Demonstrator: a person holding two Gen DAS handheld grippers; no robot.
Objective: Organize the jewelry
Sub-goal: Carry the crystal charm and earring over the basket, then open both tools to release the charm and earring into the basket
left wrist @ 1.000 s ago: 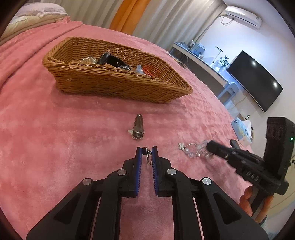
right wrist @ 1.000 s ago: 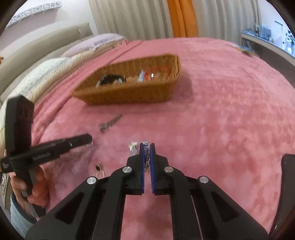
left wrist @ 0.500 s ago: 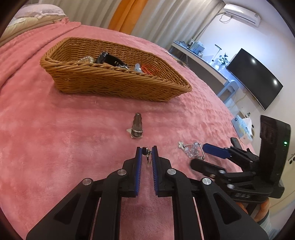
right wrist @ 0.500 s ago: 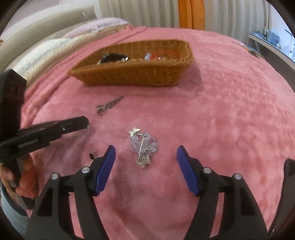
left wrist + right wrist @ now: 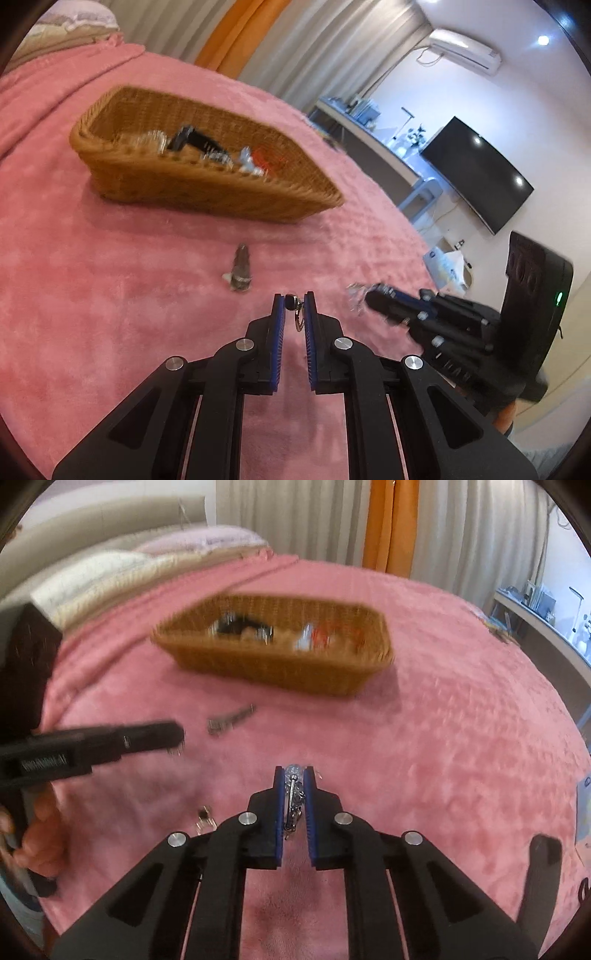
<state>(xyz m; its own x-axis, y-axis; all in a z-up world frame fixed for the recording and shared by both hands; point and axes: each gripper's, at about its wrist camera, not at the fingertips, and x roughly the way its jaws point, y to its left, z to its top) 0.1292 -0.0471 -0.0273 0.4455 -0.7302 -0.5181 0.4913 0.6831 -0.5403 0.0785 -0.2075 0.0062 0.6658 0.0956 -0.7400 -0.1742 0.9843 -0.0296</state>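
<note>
My left gripper (image 5: 294, 300) is shut on a small silver hoop earring (image 5: 296, 312) pinched at its fingertips, just above the pink blanket. My right gripper (image 5: 294, 773) has its jaws closing tight on a clear beaded bracelet with silver charms (image 5: 293, 797), which hangs between the blue pads, lifted off the blanket. In the left wrist view the right gripper (image 5: 369, 301) comes in from the right with the blurred bracelet (image 5: 354, 293) at its tip. The wicker basket (image 5: 280, 672) lies further back and holds several pieces of jewelry.
A silver clip-like piece (image 5: 241, 271) lies on the blanket (image 5: 92, 295) between the grippers and the basket (image 5: 207, 192). Another small earring (image 5: 205, 816) lies by my right gripper's left finger. Pillows sit far left, a desk and TV to the right.
My right gripper opened over the bracelet, then shut on it and rose with it. The left gripper kept its hold on the earring and tipped slightly.
</note>
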